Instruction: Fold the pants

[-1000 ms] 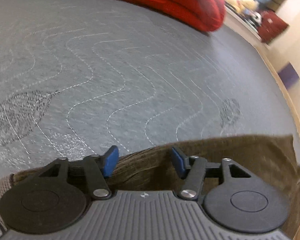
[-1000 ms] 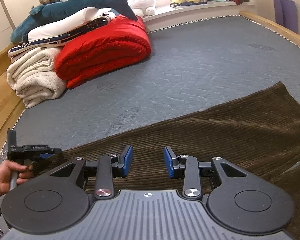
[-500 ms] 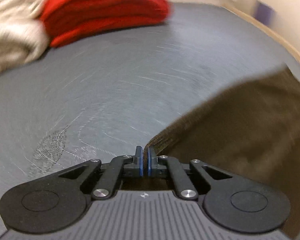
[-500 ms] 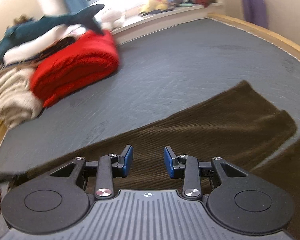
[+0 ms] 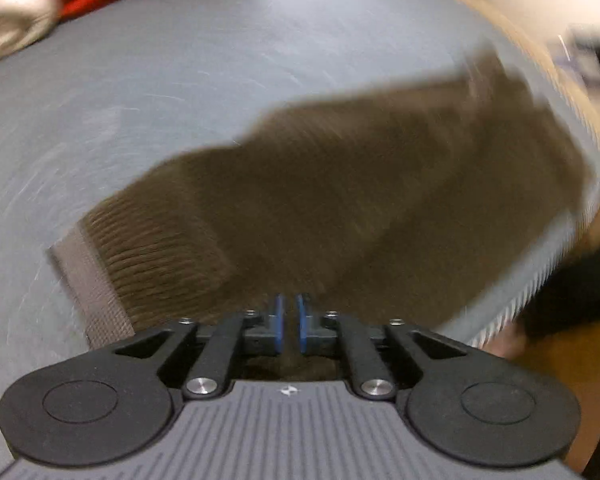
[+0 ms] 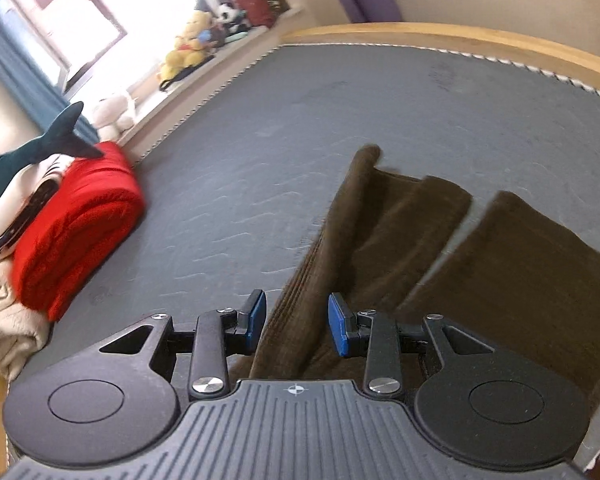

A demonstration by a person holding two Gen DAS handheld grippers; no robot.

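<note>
Barely started, judging by the layout; pants lie on the grey mattress, both legs visible in the right wrist view and a bare strip of mattress showing between them, so no finished fold yet; the nearer leg's long edge is raised and rolled into a ridge running away from the camera, which reads as the first lengthwise fold in progress; left to do, as a guess: lay one leg over the other, then fold across the length.

Left gripper: blue pads nearly together with a thin slit between; dark cloth sits right under and behind them, so it probably pinches the pants near the waist end, though the view is blurred and the pinch itself isn't clearly visible. Right gripper: jaws wide apart, holding nothing, straddling the raised ridge of the leg.

Materials: pants are dark brown corduroy, fine ribs along the length, limp and thick; a paler grey-brown ribbed waistband at one end; mattress is quilted grey fabric with wavy stitch lines, white piping at the rim, wooden frame around it.

Off to the side: red blanket folded thick, cream fleece blanket below it, plush shark on top; plush toys on the sill.
</note>
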